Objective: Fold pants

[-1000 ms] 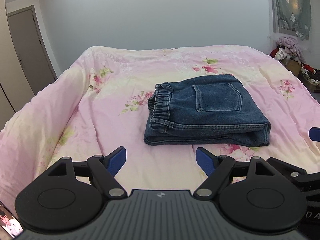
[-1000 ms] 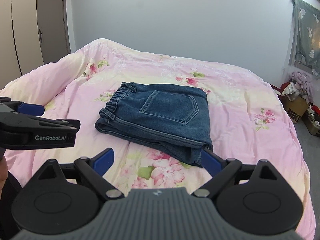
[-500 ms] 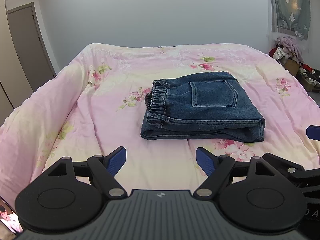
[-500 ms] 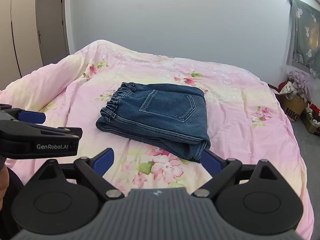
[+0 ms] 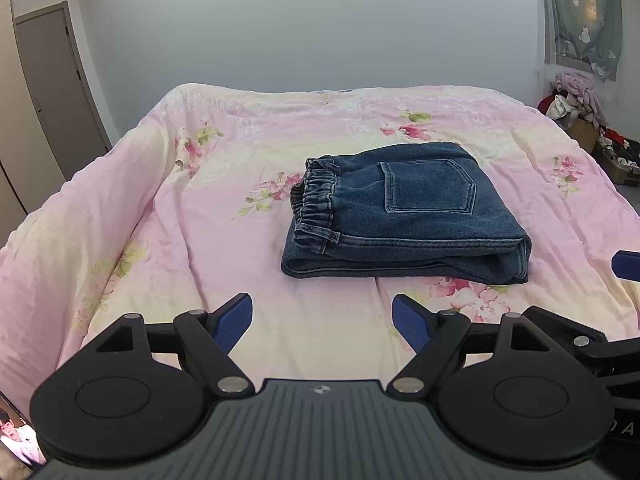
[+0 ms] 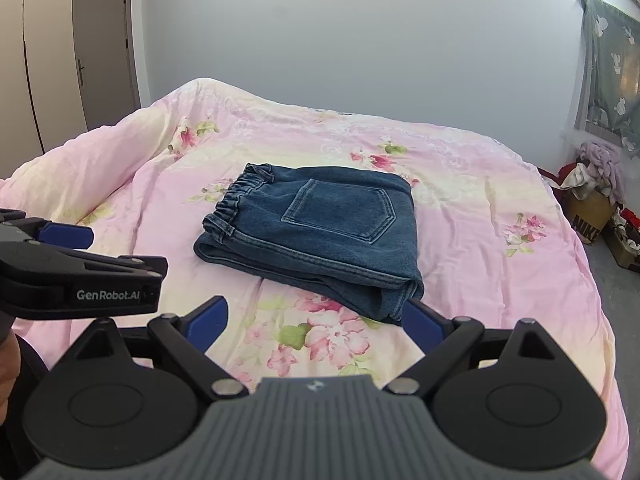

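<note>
The blue denim pants (image 5: 404,212) lie folded into a compact rectangle on the pink floral bed, back pocket up and elastic waistband to the left. They also show in the right wrist view (image 6: 320,236). My left gripper (image 5: 322,322) is open and empty, held above the bed in front of the pants. My right gripper (image 6: 316,322) is open and empty, its right fingertip just in front of the pants' near right corner. Neither gripper touches the pants.
The pink floral duvet (image 5: 192,216) covers the whole bed. A door (image 6: 102,44) stands at the left. A pile of clothes and boxes (image 6: 592,196) sits on the floor at the right, under a curtained window (image 5: 580,16).
Both grippers have drawn back and up from the folded pants, which now sit farther away in both views. The pants have not moved on the bed.
</note>
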